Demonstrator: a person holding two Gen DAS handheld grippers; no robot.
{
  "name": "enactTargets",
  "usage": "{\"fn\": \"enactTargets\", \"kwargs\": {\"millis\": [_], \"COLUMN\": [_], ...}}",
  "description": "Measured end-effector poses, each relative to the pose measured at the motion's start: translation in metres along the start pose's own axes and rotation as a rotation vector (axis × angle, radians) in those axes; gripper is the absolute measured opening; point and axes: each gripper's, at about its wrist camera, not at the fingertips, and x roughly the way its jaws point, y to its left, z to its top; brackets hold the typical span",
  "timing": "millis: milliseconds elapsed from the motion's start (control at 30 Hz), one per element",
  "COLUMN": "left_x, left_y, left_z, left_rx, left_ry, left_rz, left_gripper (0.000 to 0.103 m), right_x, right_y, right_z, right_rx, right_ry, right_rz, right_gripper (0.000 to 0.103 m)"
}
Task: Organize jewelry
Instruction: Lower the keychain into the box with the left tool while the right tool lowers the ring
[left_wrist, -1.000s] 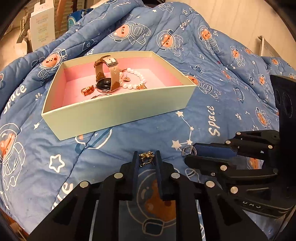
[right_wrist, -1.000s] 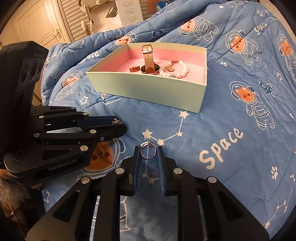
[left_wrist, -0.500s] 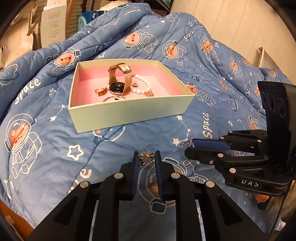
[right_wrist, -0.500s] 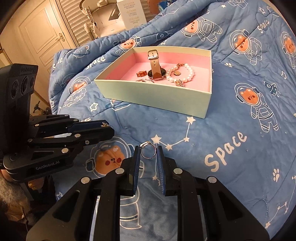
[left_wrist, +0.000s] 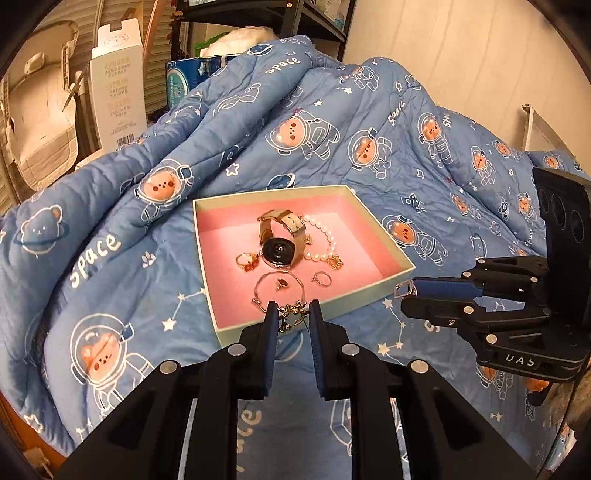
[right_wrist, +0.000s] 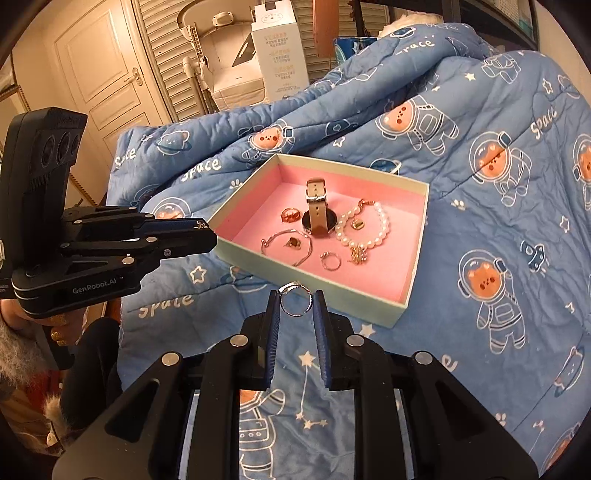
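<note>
A small gold earring (left_wrist: 293, 314) is pinched in my left gripper (left_wrist: 291, 317), at the near rim of the pink-lined box (left_wrist: 369, 295). My right gripper (right_wrist: 296, 304) clasps a silver ring (right_wrist: 295, 301) before that box, which sits on a blue quilt (right_wrist: 480, 184).

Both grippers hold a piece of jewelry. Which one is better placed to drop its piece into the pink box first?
Probably left. The left gripper holds its gold earring right at the pink box's near rim. The right gripper, holding a silver ring, is short of it.

Black hand-held gripper (left_wrist: 291, 314), blue pads, silver screws
</note>
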Motion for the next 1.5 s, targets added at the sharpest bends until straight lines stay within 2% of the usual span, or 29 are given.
{"fn": "enactTargets", "kwargs": {"millis": [233, 500, 933, 1233, 1500], "left_x": [0.019, 0.046, 0.074, 0.086, 0.101], "left_y": [0.014, 0.03, 0.034, 0.039, 0.037], "left_z": [0.023, 0.039, 0.041, 0.051, 0.064], "left_rx": [0.007, 0.021, 0.079, 0.053, 0.082], "left_ry": [0.04, 0.096, 0.203, 0.195, 0.19], "left_rz": [0.012, 0.033, 0.044, 0.071, 0.105], "left_gripper": [0.016, 0.016, 0.016, 0.016, 0.016], "right_x": [0.015, 0.042, 0.077, 0.095, 0.111], "right_y": [-0.016, -0.031, -0.039, -0.043, -0.049], "right_z": [0.027, 0.04, 0.051, 0.066, 0.069], "right_rx": [-0.021, -0.066, -0.111, -0.083, -0.07], "right_ry": [0.045, 0.132, 0.289, 0.278, 0.299], "right_rz": [-0.038, -0.072, -0.041, -0.075, -0.088], "right_gripper": [0.019, 0.019, 0.019, 0.019, 0.019]}}
